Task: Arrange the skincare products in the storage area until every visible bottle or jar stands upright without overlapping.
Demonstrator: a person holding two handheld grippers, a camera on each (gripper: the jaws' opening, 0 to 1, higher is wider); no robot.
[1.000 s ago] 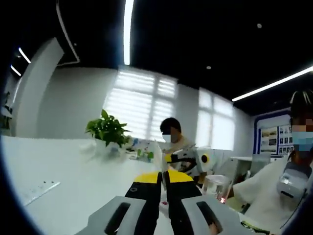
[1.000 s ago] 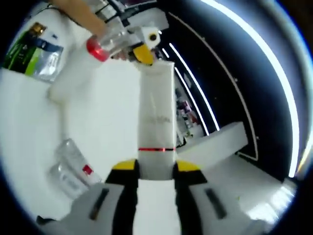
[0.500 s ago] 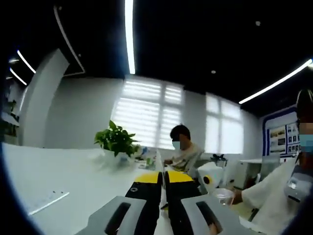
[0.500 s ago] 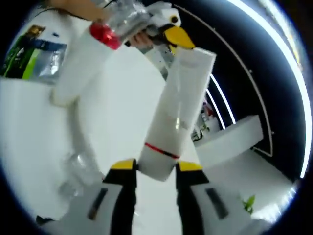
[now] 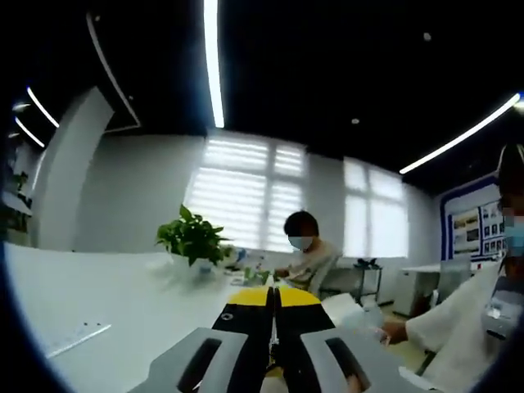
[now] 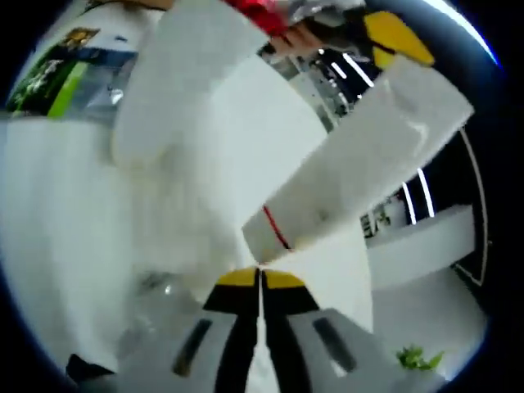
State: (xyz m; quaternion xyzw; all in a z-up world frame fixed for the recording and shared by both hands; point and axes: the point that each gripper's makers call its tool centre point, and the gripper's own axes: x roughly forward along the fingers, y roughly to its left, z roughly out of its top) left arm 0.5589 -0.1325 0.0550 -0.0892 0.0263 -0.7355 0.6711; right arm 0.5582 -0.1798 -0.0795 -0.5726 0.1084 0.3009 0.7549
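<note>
R gripper [image 6: 259,282] jaws clenched, empty; white tube [image 6: 360,168] tilts toward 2 o'clock just past them. L gripper [image 5: 274,301] jaws clenched, empty. Risk: tube topples onto table [image 6: 57,213] w/o grip.

- A long white table [image 5: 98,299] carries a potted green plant [image 5: 191,237].
- A green-labelled packet [image 6: 70,70] lies flat on the white tabletop [image 6: 57,213].
</note>
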